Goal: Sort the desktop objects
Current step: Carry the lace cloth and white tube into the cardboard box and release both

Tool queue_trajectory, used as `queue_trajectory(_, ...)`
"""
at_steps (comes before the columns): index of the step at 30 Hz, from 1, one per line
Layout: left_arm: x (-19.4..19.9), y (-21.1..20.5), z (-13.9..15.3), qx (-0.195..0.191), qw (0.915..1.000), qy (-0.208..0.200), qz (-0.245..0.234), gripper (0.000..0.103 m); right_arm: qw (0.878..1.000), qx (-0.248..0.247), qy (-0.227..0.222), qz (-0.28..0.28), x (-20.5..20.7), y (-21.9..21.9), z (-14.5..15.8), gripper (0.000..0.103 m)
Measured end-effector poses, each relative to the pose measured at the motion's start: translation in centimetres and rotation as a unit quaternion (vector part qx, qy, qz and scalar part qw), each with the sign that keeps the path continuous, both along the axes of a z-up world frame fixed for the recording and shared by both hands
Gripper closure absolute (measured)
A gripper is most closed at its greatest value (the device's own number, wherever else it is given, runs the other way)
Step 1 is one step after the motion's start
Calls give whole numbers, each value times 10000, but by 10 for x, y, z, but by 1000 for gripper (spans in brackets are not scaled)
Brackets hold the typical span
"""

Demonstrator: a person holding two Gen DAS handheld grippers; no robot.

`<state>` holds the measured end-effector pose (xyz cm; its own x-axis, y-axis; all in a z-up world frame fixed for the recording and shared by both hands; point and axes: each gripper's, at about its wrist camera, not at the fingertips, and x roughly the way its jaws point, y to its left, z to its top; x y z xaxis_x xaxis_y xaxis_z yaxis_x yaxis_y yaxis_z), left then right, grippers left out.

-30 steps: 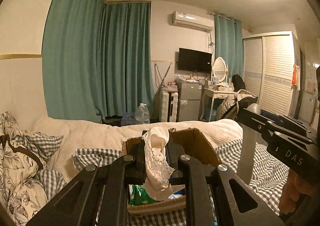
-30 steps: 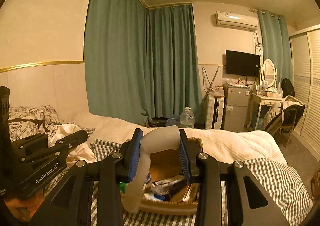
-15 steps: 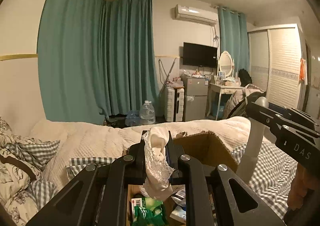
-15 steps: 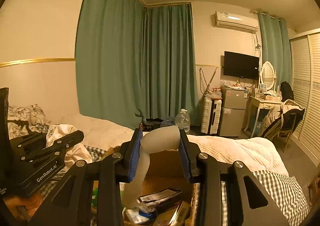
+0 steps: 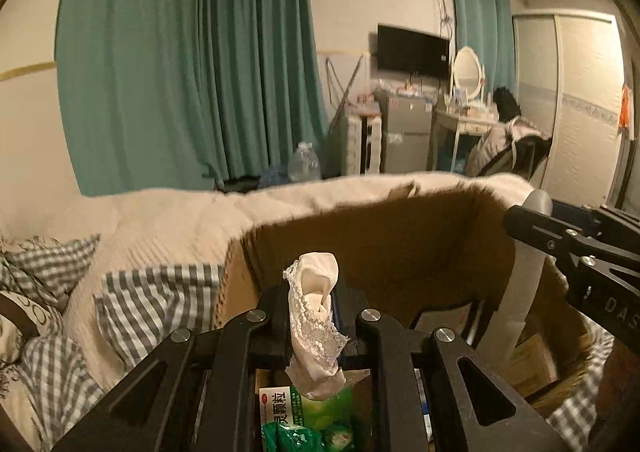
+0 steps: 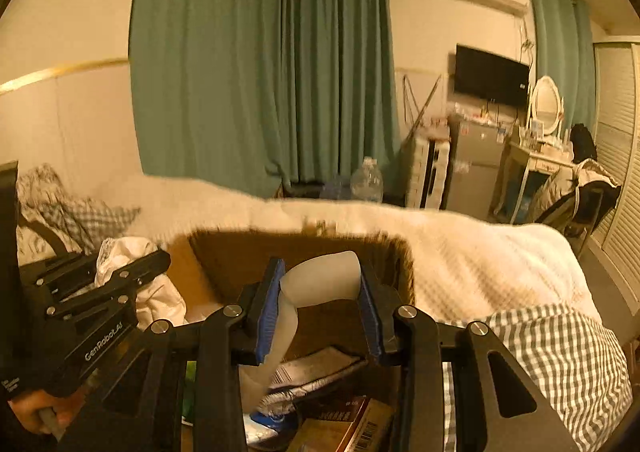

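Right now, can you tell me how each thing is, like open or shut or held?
Left gripper: shut on the lace cloth.
Lace cloth: pinched, hanging over the box.
Right gripper: shut on the white piece.
White piece: held, bent, tail hanging down.
Box: open, with packets inside.
Curtains: drawn shut.
TV: off.

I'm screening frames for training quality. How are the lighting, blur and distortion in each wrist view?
Left wrist view: dim, warm orange light; fisheye bends the curtain edges; the cardboard box rim is motion-smeared, the lace cloth sharp. Right wrist view: same orange cast, dark corner vignette; blanket edge blurred.
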<state>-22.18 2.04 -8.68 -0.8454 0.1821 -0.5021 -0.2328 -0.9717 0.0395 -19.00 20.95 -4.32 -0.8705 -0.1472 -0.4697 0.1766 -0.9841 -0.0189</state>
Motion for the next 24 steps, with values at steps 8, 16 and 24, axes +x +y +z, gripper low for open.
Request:
queue_trajectory(8, -7, 5, -16, -149, 9994, -293, -52, 70, 9979, 218, -607, -46, -17, 1, -31, 62)
queue_trajectory(16, 11, -8, 3, 103, 9999, 68, 33, 35, 9989, -42, -421, -214, -3, 15, -22, 36)
queue_trajectory(24, 45, -34, 39, 336, 9971, 610, 291, 6, 9989, -347, 30, -325, 36, 22, 12, 31)
